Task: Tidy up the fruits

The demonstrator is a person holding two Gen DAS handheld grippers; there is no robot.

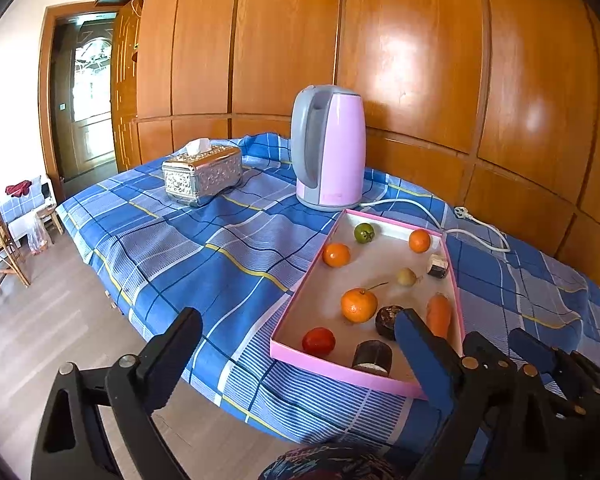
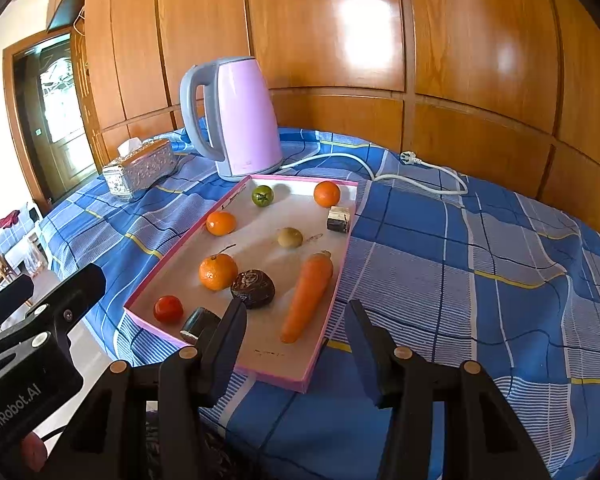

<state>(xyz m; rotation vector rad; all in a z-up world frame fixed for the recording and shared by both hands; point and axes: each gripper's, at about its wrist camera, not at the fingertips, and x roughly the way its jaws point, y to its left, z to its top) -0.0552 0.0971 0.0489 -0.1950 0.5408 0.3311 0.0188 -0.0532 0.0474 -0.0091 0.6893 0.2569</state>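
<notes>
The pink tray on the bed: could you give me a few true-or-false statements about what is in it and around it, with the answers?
1. The carrot lies inside the pink tray. True.
2. The kettle stands inside the tray. False: it stands on the blue checked bedspread, behind the tray's far end.
3. Three oranges are in the tray. True: one with a stem, one by the left wall, one at the far end.
4. The right gripper is clamped on the carrot. False: its jaws are empty, short of it.
5. The kettle's plug sits in a socket. False: it lies loose on the bedspread.
</notes>
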